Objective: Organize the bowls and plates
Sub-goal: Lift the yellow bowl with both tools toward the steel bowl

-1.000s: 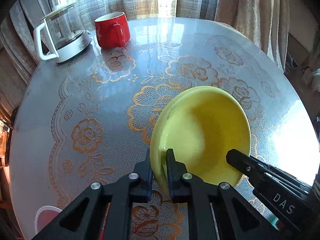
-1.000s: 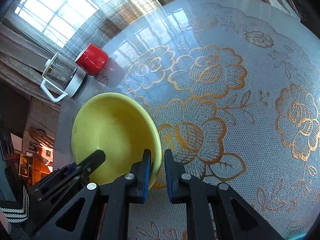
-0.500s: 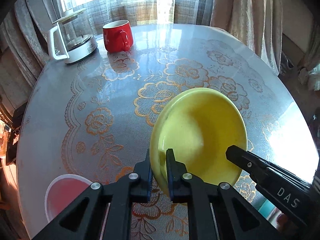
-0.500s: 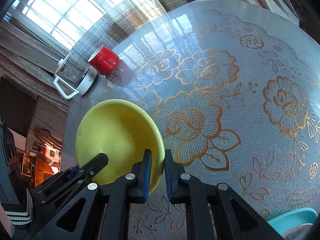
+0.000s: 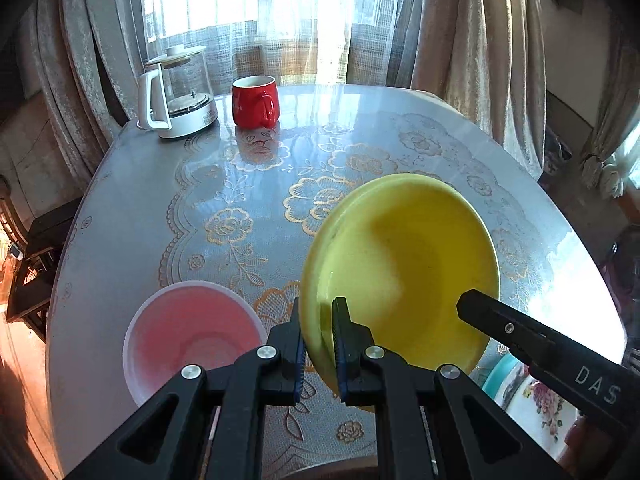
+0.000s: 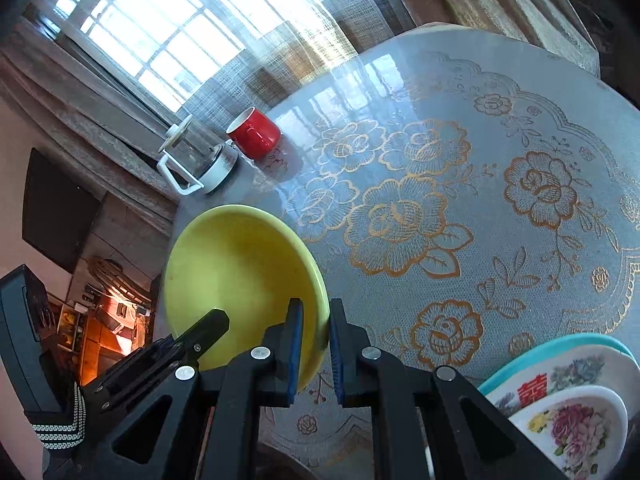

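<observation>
A yellow bowl (image 5: 404, 268) hangs tilted above the table, held by both grippers at opposite rims. My left gripper (image 5: 318, 344) is shut on its left rim, and the other gripper's finger (image 5: 520, 332) reaches in from the right. In the right wrist view my right gripper (image 6: 314, 344) is shut on the right rim of the yellow bowl (image 6: 240, 280). A pink bowl (image 5: 192, 336) sits on the table at the lower left. A stack of flowered plates (image 6: 568, 400) on a teal plate lies at the lower right, and the same flowered plates (image 5: 532, 396) show in the left wrist view.
A red mug (image 5: 254, 101) and a glass kettle (image 5: 176, 94) stand at the far edge of the round table (image 5: 460, 152), by the curtains. The lace-patterned cloth (image 6: 460, 208) covers the table's middle. Dark furniture stands beyond the table's left edge.
Both grippers have lifted the yellow bowl and drawn back toward the near edge. The pink bowl and the flowered plates have come into view; the mug and kettle look farther away.
</observation>
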